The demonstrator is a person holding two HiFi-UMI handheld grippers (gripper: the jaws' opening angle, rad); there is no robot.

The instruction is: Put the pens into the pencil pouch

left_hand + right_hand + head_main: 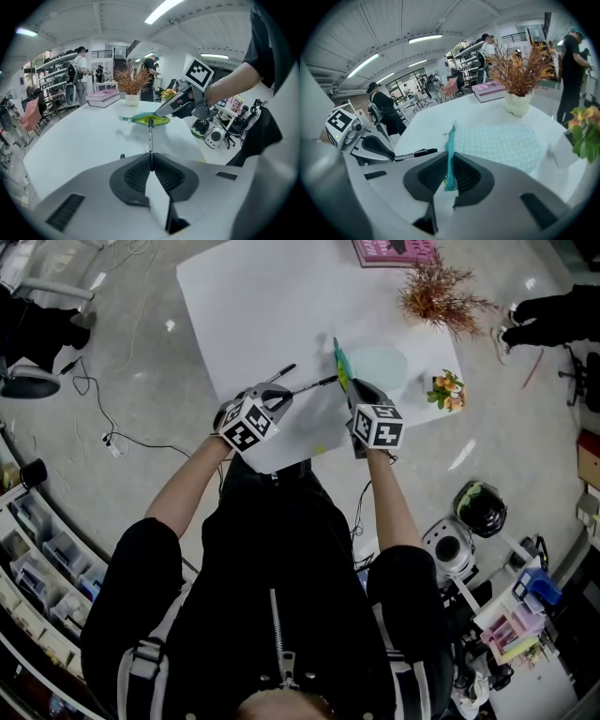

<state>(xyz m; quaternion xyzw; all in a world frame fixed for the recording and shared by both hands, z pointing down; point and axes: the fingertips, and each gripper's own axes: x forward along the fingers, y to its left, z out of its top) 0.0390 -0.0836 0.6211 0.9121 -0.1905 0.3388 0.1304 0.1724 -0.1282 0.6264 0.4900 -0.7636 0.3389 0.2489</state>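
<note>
The left gripper (pixel 151 164) is clenched on a slim black-and-silver pen (pixel 150 136), held just above the white table (pixel 253 296). The pen's far end is close to the pale teal checked fabric pencil pouch (pixel 501 143). The right gripper (pixel 450 176) pinches the pouch's green zipper edge and holds it upright, while the rest lies flat on the table. A second dark pen (pixel 284 370) lies on the table near the left gripper.
</note>
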